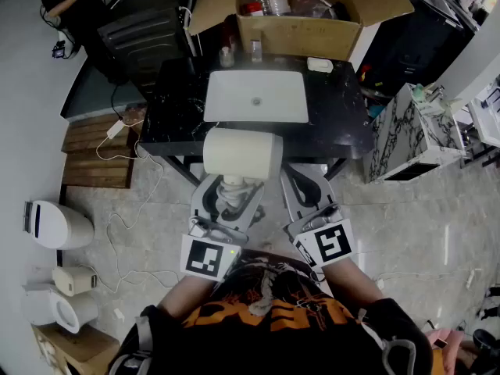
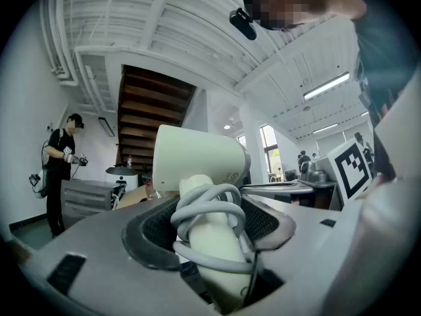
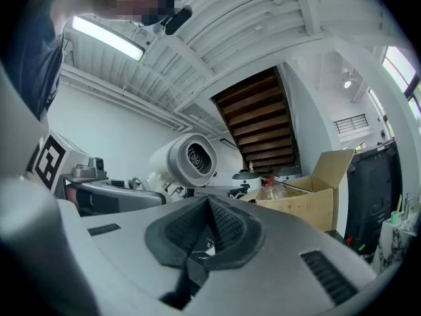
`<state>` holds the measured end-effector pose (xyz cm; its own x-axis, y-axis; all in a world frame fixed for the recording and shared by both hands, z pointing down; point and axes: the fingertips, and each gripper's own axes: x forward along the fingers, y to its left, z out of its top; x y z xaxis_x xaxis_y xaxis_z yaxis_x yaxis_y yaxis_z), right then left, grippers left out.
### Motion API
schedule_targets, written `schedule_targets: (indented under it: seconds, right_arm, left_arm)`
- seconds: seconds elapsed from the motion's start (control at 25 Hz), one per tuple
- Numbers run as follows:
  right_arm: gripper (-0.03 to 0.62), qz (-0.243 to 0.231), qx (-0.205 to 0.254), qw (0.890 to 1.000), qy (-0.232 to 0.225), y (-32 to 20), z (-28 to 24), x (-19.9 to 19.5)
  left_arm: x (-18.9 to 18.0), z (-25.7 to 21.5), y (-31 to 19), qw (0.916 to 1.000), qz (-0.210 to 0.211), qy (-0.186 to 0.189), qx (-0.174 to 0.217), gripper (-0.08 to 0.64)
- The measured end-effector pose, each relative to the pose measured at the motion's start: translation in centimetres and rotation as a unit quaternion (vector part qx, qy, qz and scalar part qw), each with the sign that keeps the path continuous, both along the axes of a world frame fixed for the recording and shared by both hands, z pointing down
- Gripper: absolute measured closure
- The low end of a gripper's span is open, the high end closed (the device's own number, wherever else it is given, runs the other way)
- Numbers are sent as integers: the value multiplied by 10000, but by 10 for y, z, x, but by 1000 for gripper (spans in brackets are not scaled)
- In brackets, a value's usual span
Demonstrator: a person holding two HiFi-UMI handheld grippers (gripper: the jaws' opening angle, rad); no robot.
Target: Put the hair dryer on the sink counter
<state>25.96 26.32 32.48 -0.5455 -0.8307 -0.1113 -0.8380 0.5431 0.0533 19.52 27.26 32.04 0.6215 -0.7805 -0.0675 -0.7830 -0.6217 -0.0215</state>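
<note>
Gripping hair dryer (image 1: 242,153), sink (image 1: 234,100) ahead, cardboard box (image 1: 301,36) beyond

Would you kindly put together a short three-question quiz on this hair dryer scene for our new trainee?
1. True or false: the right claw holds the hair dryer.
2. Multiple choice: what is wound round the hair dryer's handle? A) its cord B) a towel C) tape
3. Fill in: the white basin is set in a ___ counter.
Key: 1 false: the left claw grips the handle, and the right claw is shut and empty. 2 A. 3 black.
</note>
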Motion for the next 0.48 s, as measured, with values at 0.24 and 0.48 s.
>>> schedule_targets:
  seconds: [0.24,0.48]
  right_arm:
    - [578,-34,15,10000,-47,4,-1,10]
    - [578,-70,29,9999,-152,2,-1,17]
  left_arm:
    - [9,-3,7,10000,-27,-46,2,268]
    - [16,-3,5,9999,-48,-99,-28,268]
